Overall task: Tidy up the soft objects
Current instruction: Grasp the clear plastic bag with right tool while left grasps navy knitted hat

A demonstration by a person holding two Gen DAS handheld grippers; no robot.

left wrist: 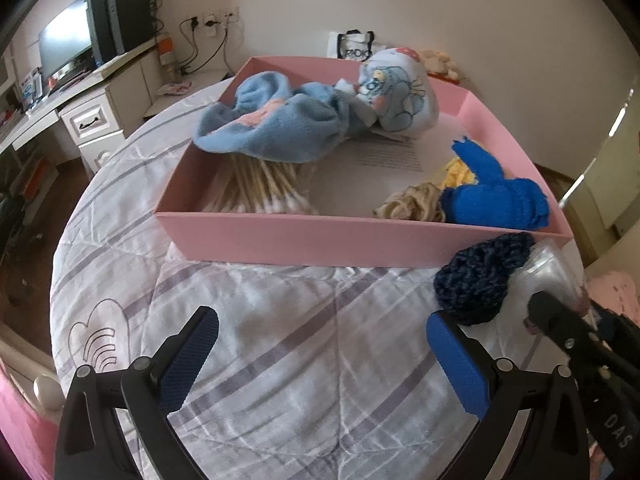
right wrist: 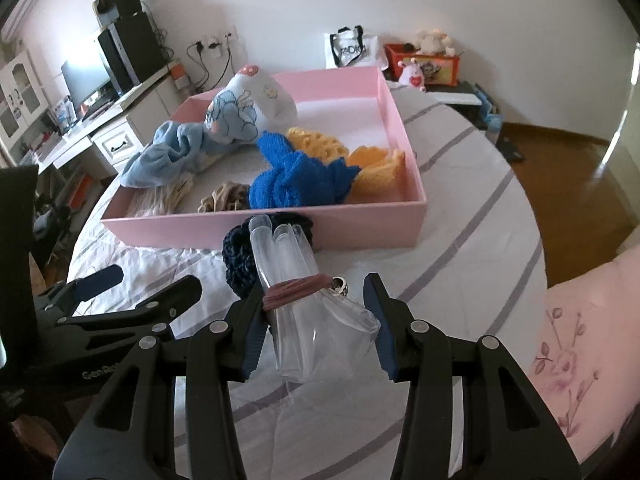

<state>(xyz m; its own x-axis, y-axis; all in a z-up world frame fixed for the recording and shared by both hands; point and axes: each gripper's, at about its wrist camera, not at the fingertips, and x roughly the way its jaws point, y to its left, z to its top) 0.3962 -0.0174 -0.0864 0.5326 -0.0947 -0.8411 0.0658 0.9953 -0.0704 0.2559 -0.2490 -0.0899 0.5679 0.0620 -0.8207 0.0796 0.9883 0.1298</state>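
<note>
The left gripper (left wrist: 322,344) has a black, angular frame with triangular cut-outs in each arm; round silver rivets sit at the linkage joints; its two fingers (left wrist: 188,364) carry bright blue pads with a fine dotted texture; the right gripper (right wrist: 316,320) is built the same way, black struts, silver pivots, blue-faced fingers (right wrist: 380,328) with darker navy edges; white lettering shows on both bodies, "DAS" on the one seen from the left wrist view, a partly legible "GenRo" on the other seen from the right wrist view
</note>
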